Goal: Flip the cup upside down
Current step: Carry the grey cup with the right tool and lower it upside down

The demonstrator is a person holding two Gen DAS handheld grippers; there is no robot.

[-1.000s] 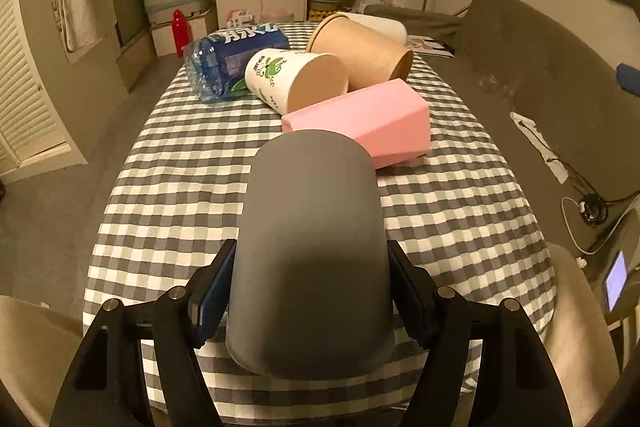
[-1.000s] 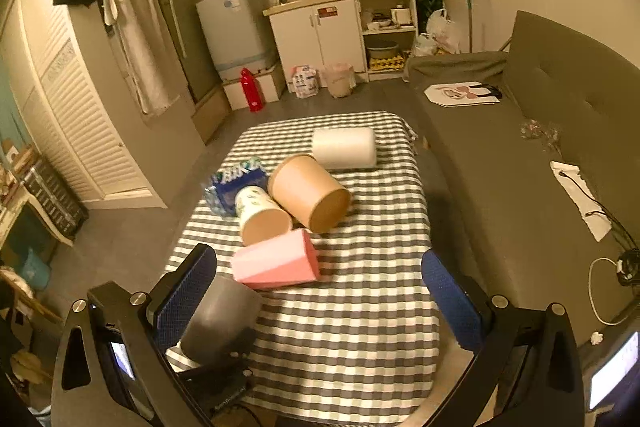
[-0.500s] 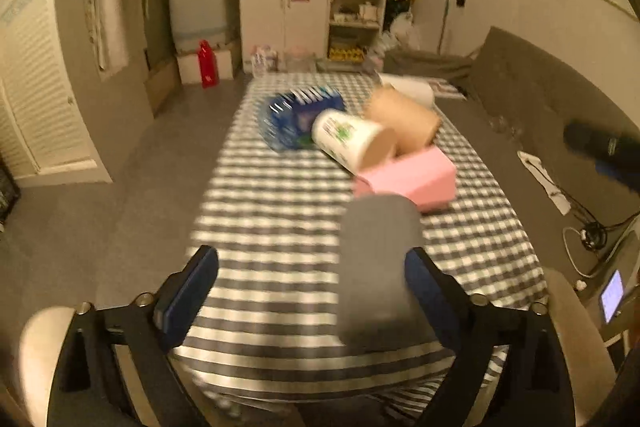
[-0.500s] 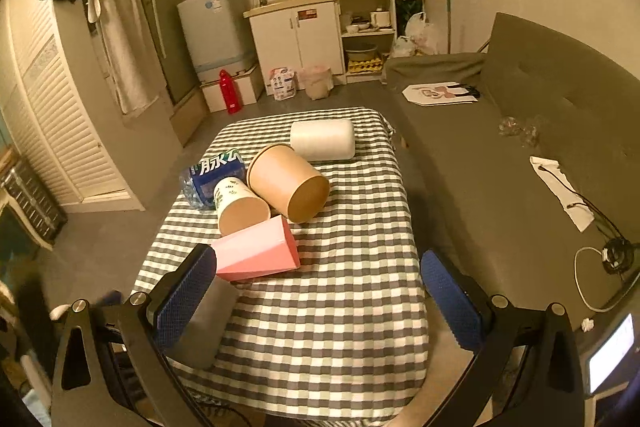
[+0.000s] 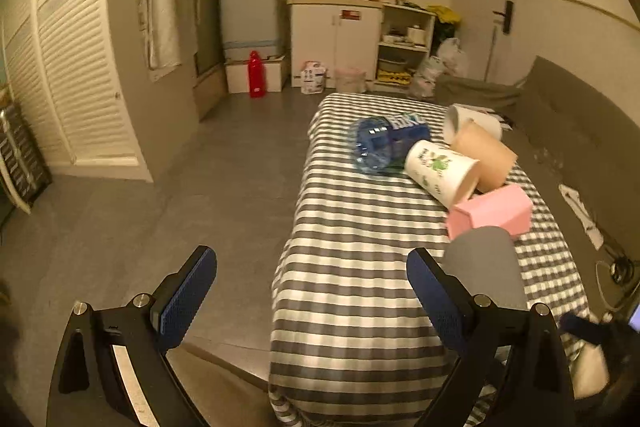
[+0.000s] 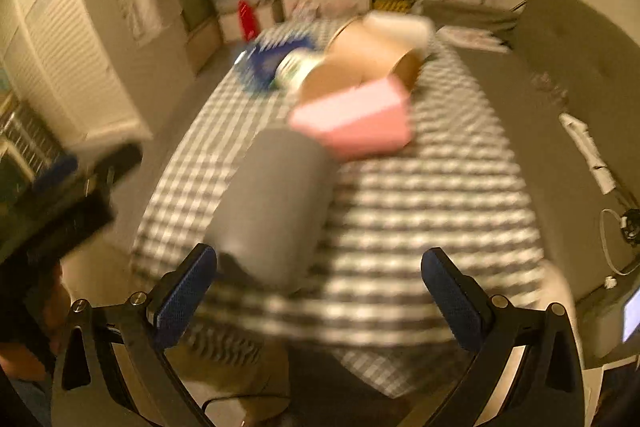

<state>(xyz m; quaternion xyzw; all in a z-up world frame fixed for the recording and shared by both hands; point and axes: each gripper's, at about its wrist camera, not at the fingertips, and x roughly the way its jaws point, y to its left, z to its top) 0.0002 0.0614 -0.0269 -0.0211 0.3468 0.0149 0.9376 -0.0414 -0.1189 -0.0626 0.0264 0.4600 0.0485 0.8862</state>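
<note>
A grey cup point(image 5: 486, 269) stands upside down near the front edge of the checked table point(image 5: 360, 247), just in front of a pink cup point(image 5: 490, 213) lying on its side. My left gripper point(image 5: 312, 293) is open and empty, drawn back to the left of the grey cup. In the blurred right wrist view the grey cup point(image 6: 276, 203) is just ahead of my open, empty right gripper point(image 6: 320, 291). The pink cup point(image 6: 354, 119) lies behind it.
A white printed cup point(image 5: 440, 171), a brown paper cup point(image 5: 486, 155), a white cup point(image 5: 474, 119) and a blue water bottle point(image 5: 384, 143) lie on their sides farther back. A grey sofa point(image 5: 580, 131) runs along the right. Bare floor lies left of the table.
My left gripper let go of the grey cup, opened wide and pulled back to the left. My right gripper moved down and closer to the grey cup.
</note>
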